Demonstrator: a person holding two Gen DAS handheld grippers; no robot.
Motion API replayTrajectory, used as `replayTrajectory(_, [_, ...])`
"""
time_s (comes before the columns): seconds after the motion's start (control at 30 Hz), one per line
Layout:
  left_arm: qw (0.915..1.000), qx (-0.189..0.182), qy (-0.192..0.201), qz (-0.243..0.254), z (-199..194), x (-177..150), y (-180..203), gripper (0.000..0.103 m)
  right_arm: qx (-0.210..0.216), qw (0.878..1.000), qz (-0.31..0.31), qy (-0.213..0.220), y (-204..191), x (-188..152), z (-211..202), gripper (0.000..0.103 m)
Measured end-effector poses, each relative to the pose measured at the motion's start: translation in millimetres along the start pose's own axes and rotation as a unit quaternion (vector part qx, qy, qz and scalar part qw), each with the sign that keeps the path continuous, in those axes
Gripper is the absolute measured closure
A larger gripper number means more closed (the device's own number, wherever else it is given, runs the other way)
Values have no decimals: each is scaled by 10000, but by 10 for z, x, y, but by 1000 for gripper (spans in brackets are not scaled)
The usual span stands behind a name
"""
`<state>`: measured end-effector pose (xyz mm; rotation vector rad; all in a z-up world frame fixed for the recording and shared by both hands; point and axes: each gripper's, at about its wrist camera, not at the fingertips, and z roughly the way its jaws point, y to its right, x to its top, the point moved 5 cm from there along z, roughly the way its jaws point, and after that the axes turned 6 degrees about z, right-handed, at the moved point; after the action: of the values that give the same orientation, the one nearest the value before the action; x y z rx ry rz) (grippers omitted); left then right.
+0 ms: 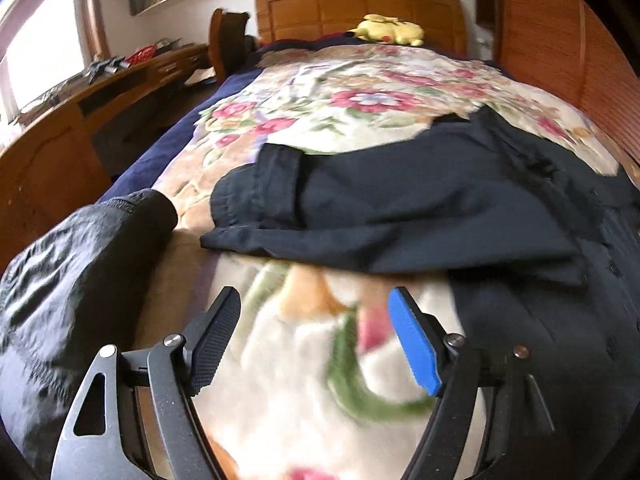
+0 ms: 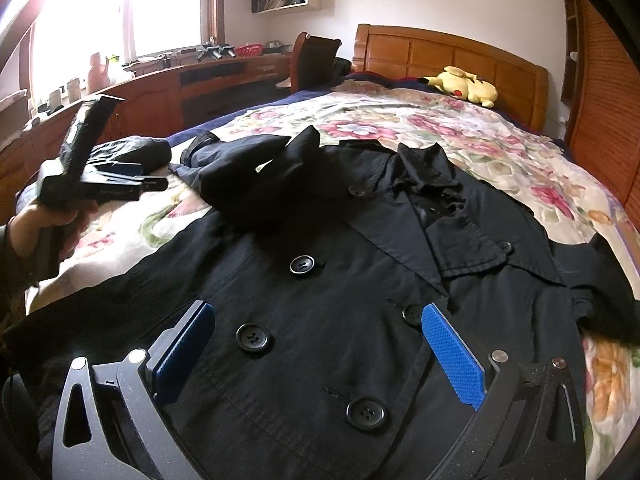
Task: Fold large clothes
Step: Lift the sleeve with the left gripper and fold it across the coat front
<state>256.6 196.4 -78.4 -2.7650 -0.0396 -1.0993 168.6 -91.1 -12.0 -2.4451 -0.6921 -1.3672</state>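
Coat [image 2: 320,320] – sleeve folded inward | left hand-held gripper [image 1: 314,308] open – over bare blanket [image 1: 304,380]

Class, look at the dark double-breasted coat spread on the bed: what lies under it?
The coat lies on a floral blanket, which shows all round its edges. A navy sheet shows at the bed's side. The blanket directly beneath the coat is covered and cannot be seen.

The left gripper [image 1: 314,300] tilts downward with its jaws standing wide apart and nothing between them. A bare hand [image 2: 48,220] grips its handle at the near left of the scene. The right gripper [image 2: 318,316] also angles down, jaws spread wide, pads [image 2: 454,354] pressing on nothing.
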Motion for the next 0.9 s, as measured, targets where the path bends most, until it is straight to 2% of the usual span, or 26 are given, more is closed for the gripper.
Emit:
replayTrajectory(0.27, [9987, 218, 30, -465, 270, 205, -346, 26, 80, 10000, -7, -38, 3, 15, 76, 1])
replayTrajectory(0.43, [9964, 429, -167, -706, 511, 239, -546, 26, 159, 9998, 34, -110, 7, 14, 141, 2])
replayTrajectory(0.67, [9914, 349, -543, -1136, 824, 171, -737, 26, 175, 9996, 12, -213, 5, 18, 210, 2])
replayTrajectory(0.8, [9910, 274, -600, -1166, 875, 174, -743, 26, 198, 9995, -25, -251, -15, 16, 232, 3])
replayTrajectory(0.9, [9913, 250, -618, -1133, 909, 182, -734, 26, 252, 9993, -56, -281, -20, 18, 271, 9])
